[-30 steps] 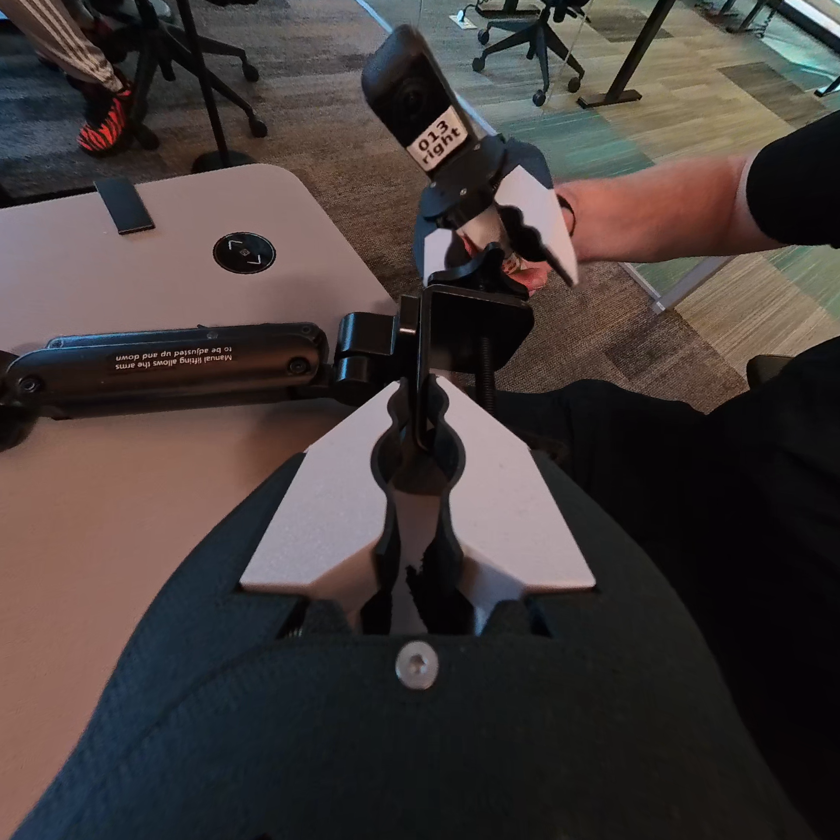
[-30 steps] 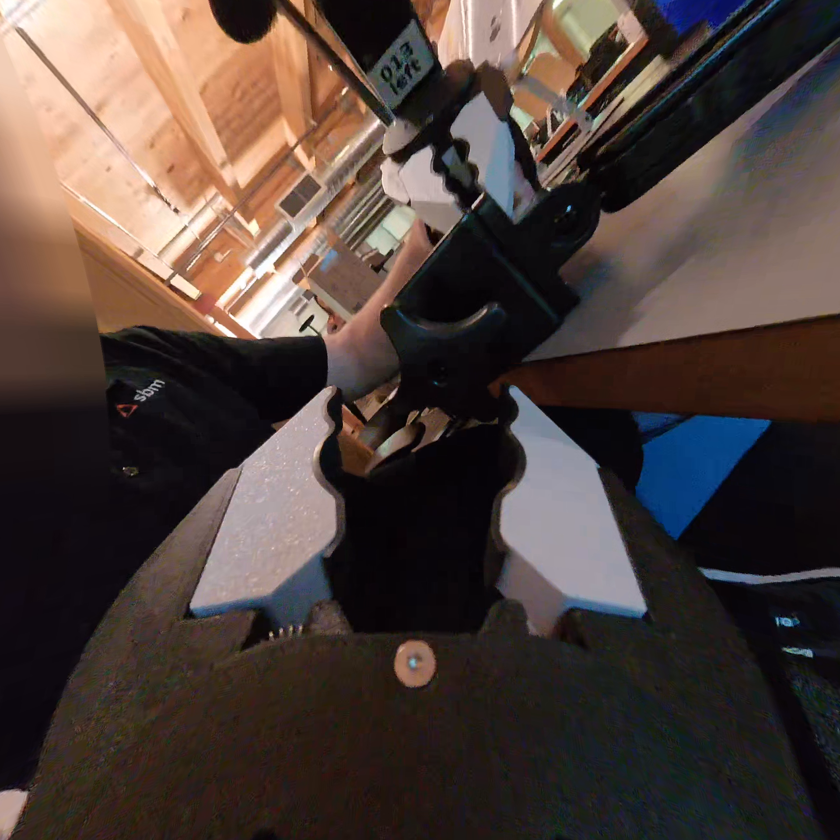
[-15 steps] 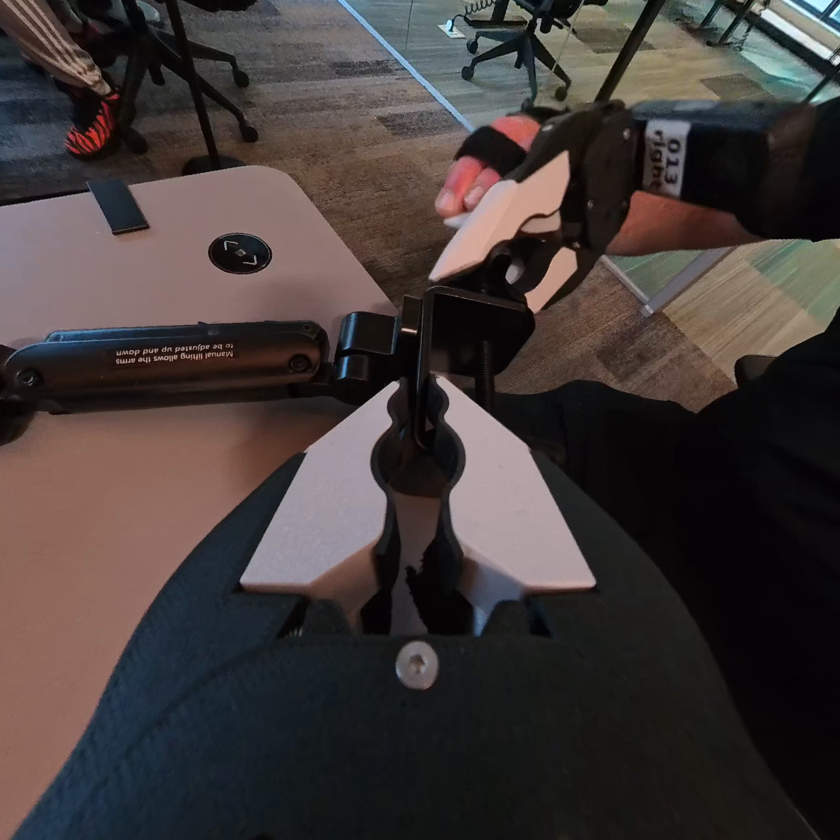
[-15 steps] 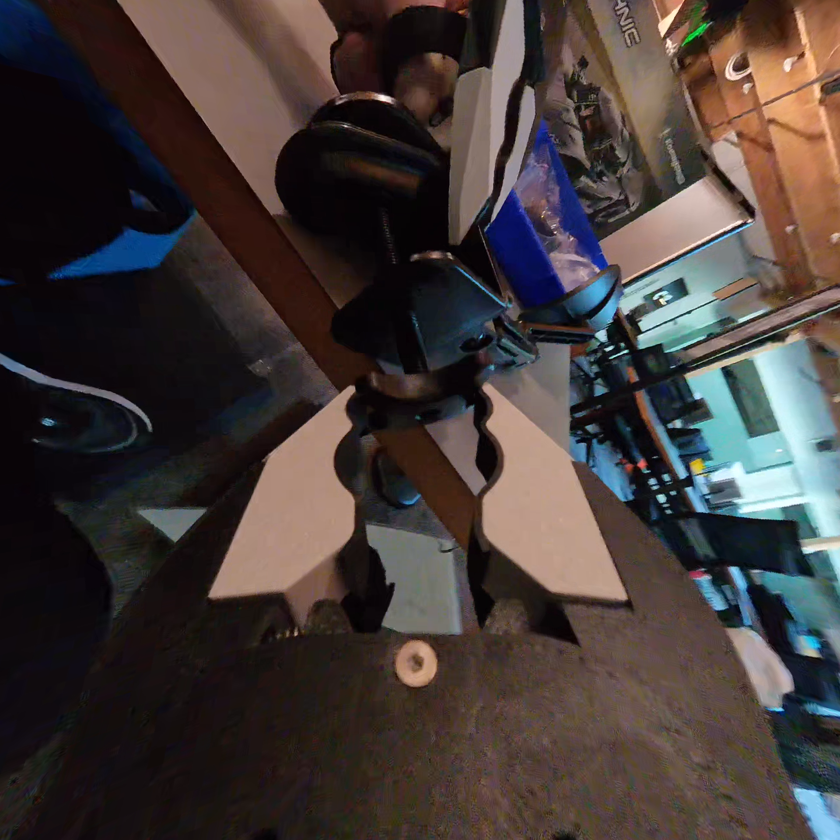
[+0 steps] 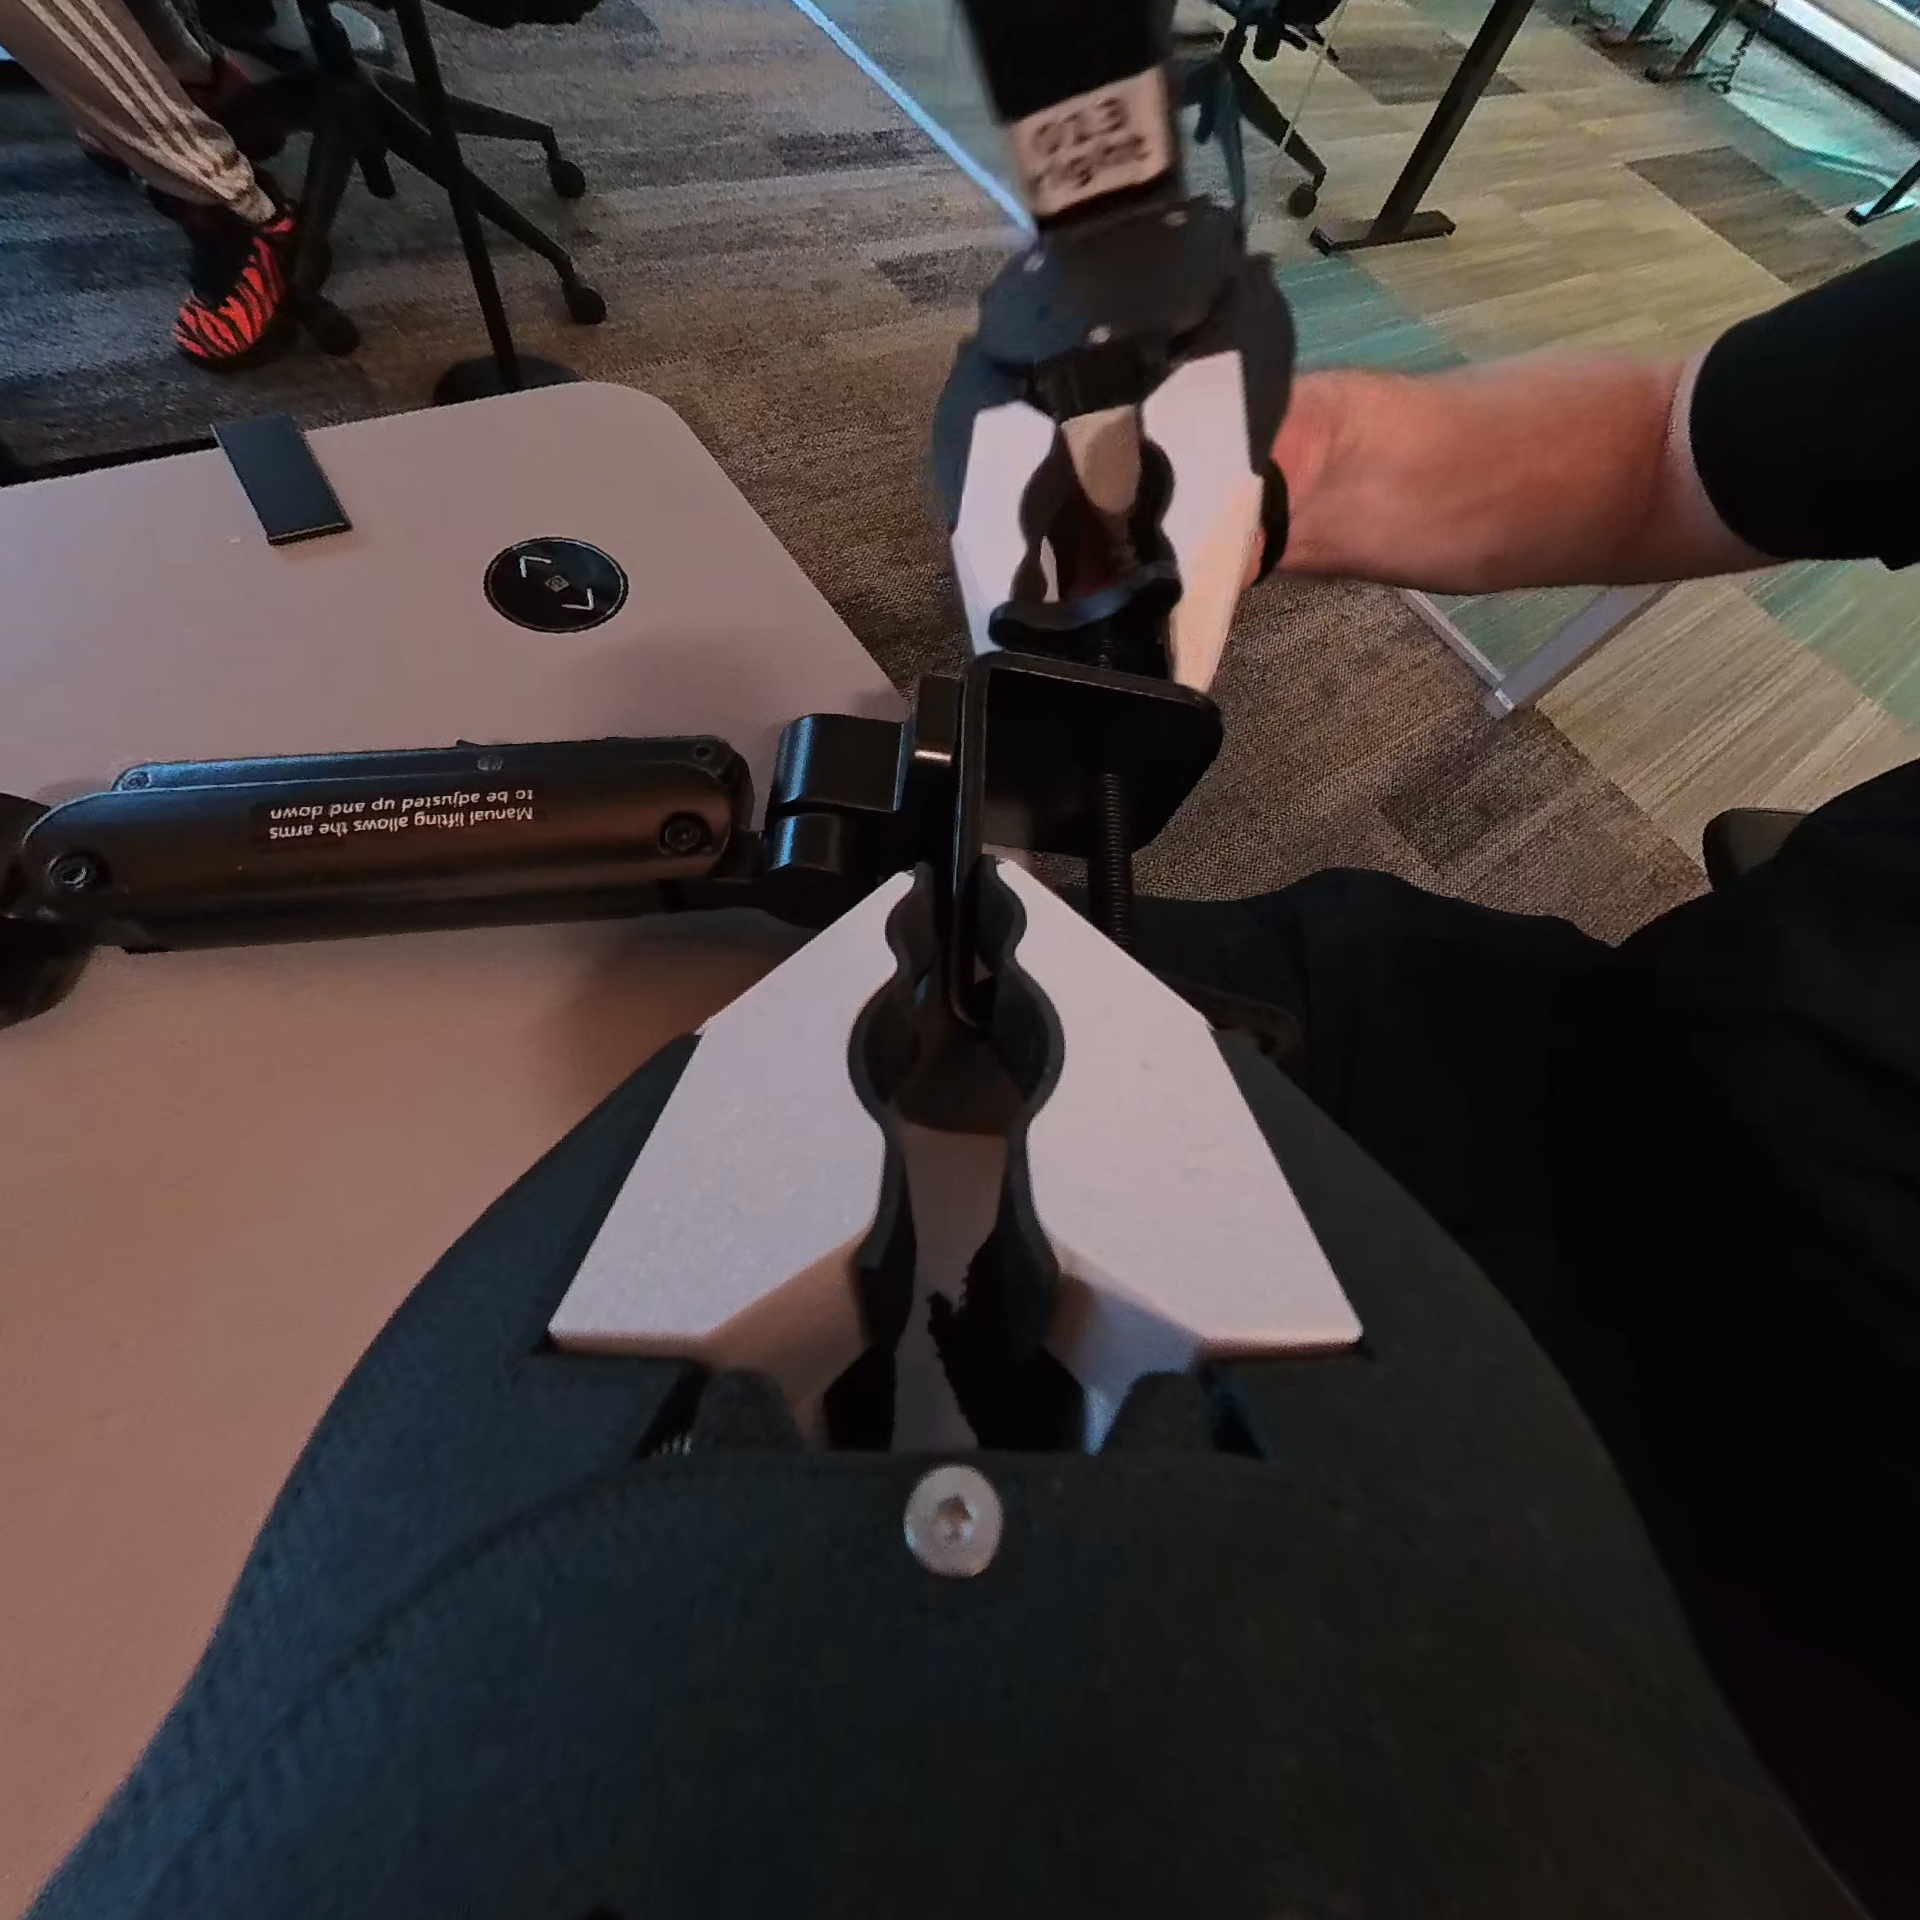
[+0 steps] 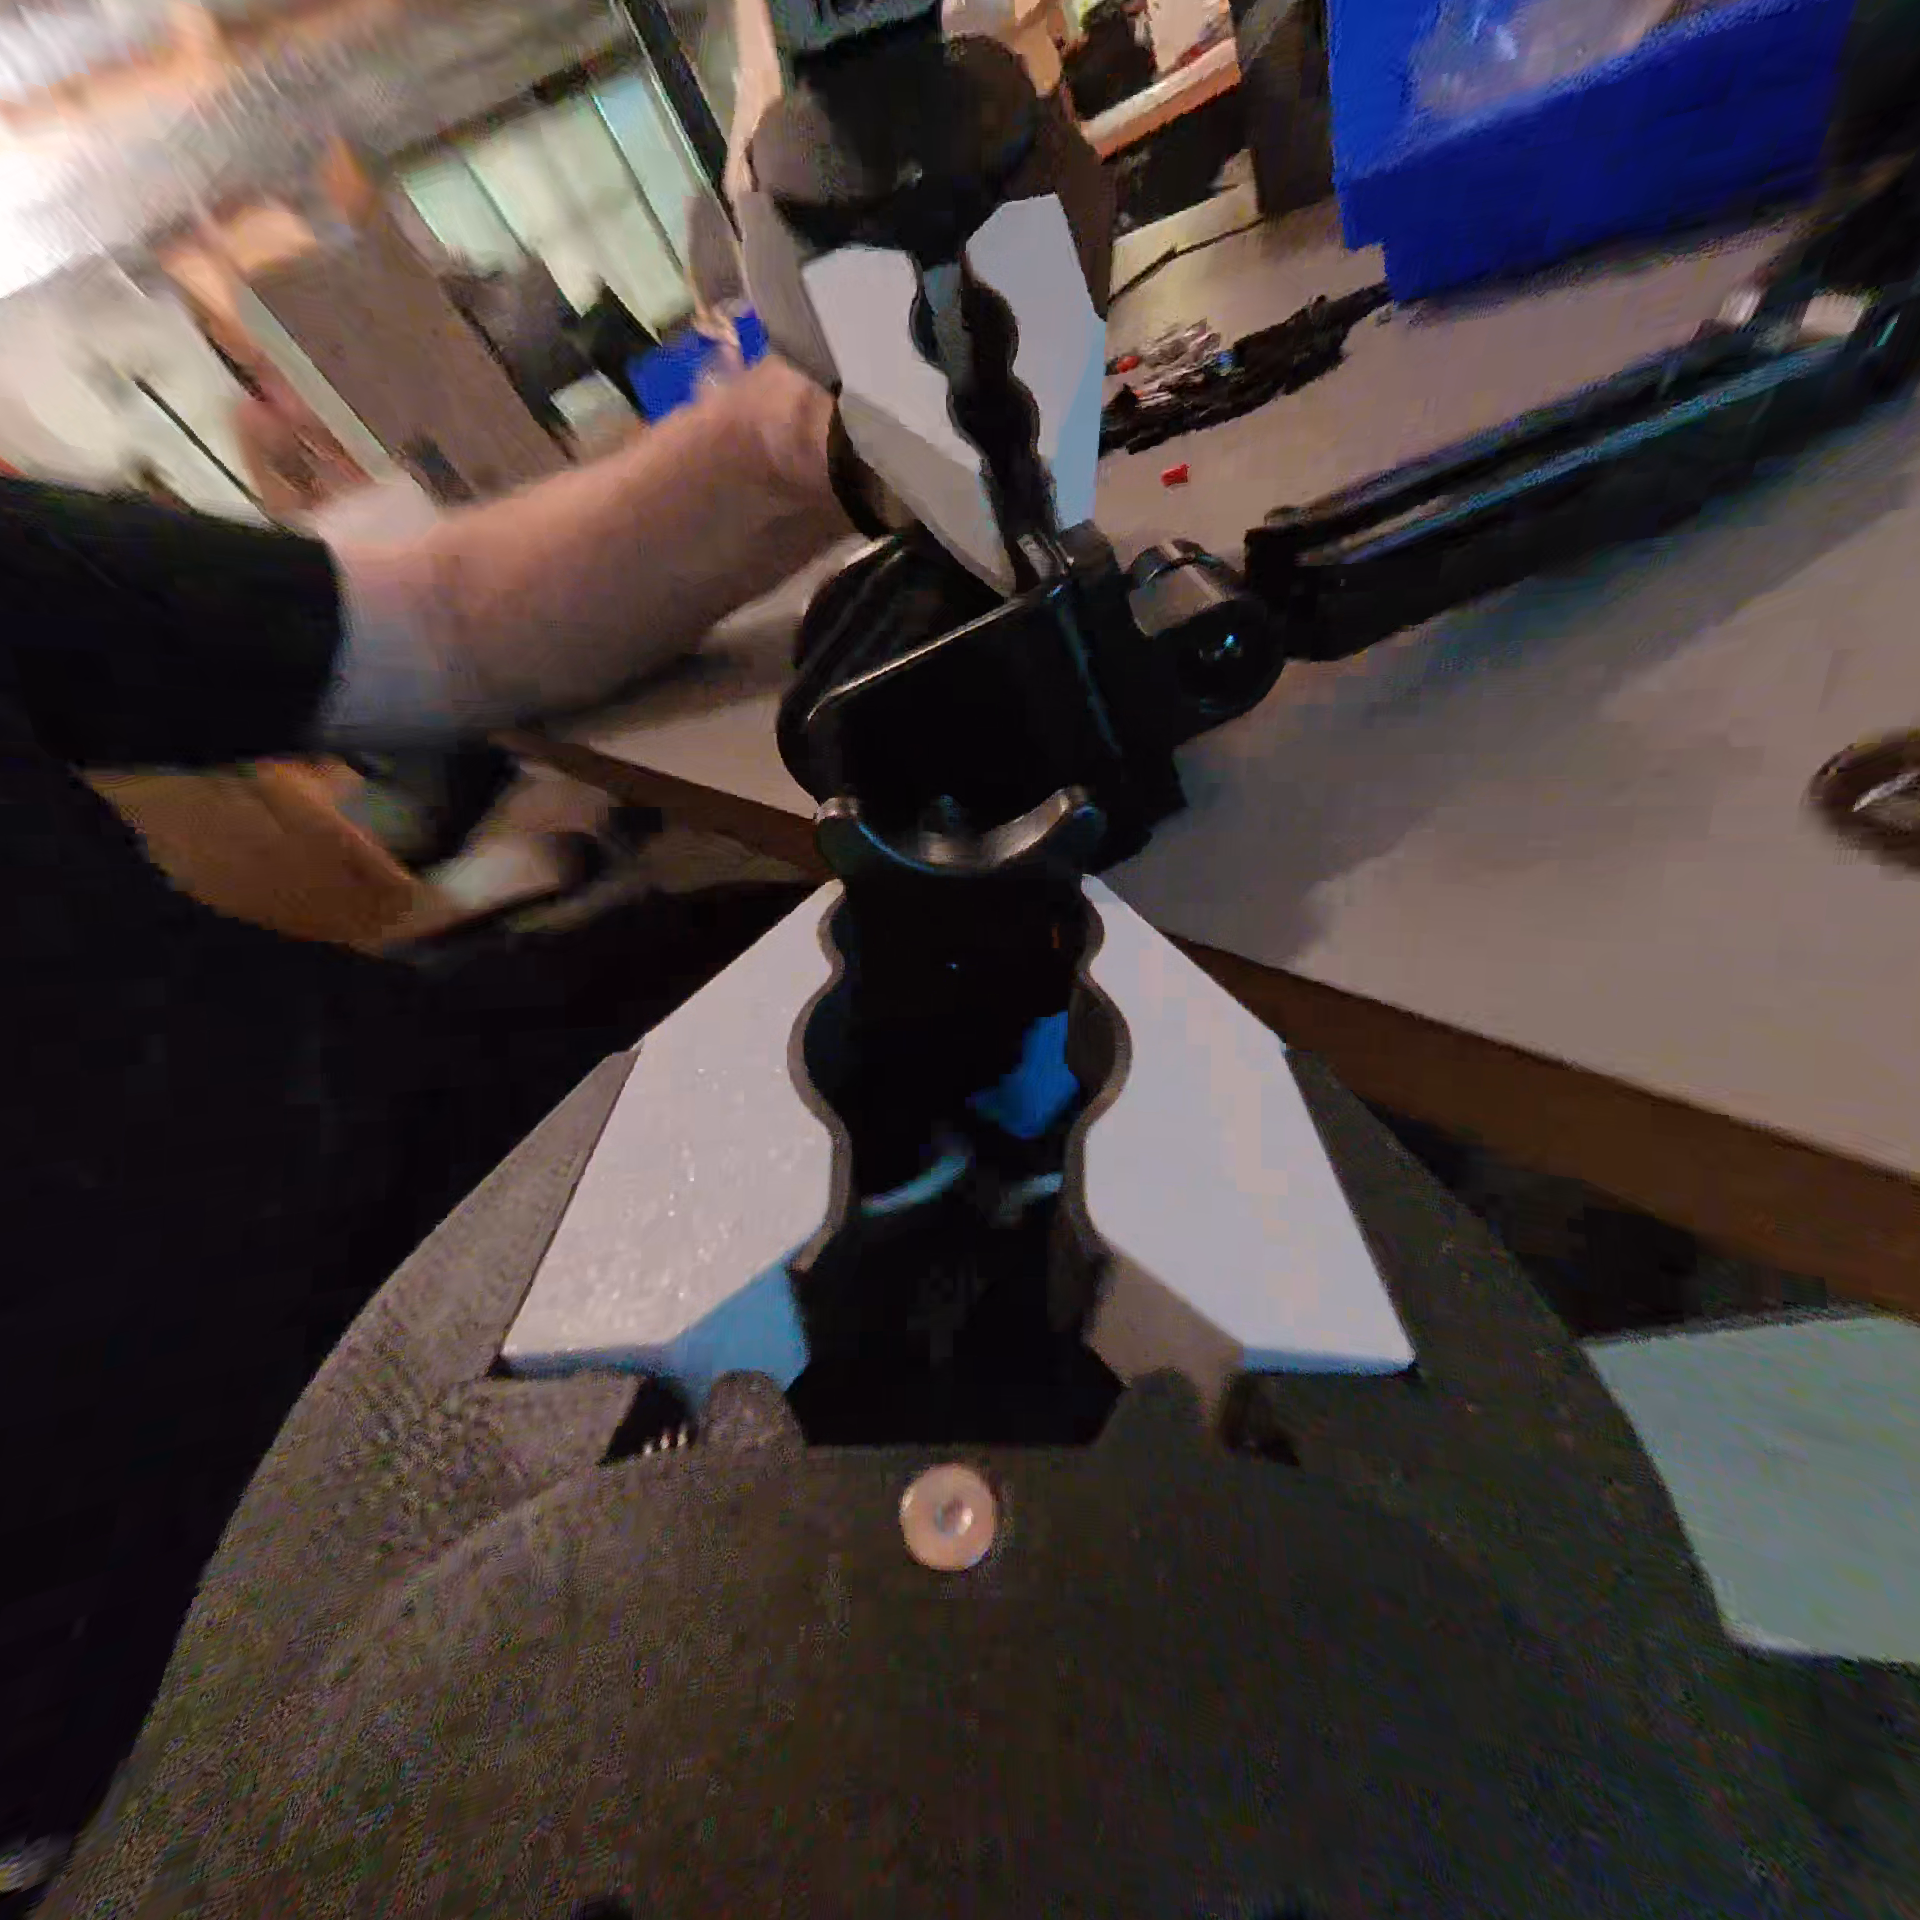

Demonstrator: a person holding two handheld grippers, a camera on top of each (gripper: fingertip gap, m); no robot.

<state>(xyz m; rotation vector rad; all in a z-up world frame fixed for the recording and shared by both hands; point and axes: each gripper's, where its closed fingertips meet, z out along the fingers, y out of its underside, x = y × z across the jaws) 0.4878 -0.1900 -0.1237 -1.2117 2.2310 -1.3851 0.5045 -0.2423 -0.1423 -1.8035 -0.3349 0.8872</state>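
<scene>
Left gripper [image 5: 961, 914]: clamped on the thin upright plate of the black clamp bracket, white fingers [image 5: 758, 1143] pressed to either side of it; seen farther off in the right wrist view as well [image 6: 1023, 545], closed on the same plate from above.
Right gripper [image 6: 956, 904]: fingers apart, set around the black wing knob of the clamp screw; whether the pads actually press on the knob cannot be told. Also seen from the left wrist view [image 5: 1096, 634], pointing down at the knob.
Clamp bracket [image 5: 1081, 727]: black, C-shaped, seated over the near edge of the table, between the two grippers.
Wing knob [image 6: 961, 831]: at the end of the screw, just beyond the tips of the right gripper's fingers, off the table edge.
Screw [image 5: 1112, 842]: threaded, running from the bracket's outer leg toward the table.
Monitor arm [image 5: 395, 821]: black, lying flat on the table top, joined to the bracket by a hinge; bears a strip of white writing.
Table [image 5: 208, 1195]: pale top with a rounded corner and a brown edge.
Round black disc [image 5: 556, 584]: set into the table top, well behind the arm.
Black strip [image 5: 278, 480]: flat on the table near its far edge.
Forearm [image 5: 1475, 478]: bare, with a black sleeve, behind the right gripper.
Blue bin [image 6: 1579, 125]: on the far side, blurred.
Office chairs [image 5: 447, 156]: on the carpet past the table.
</scene>
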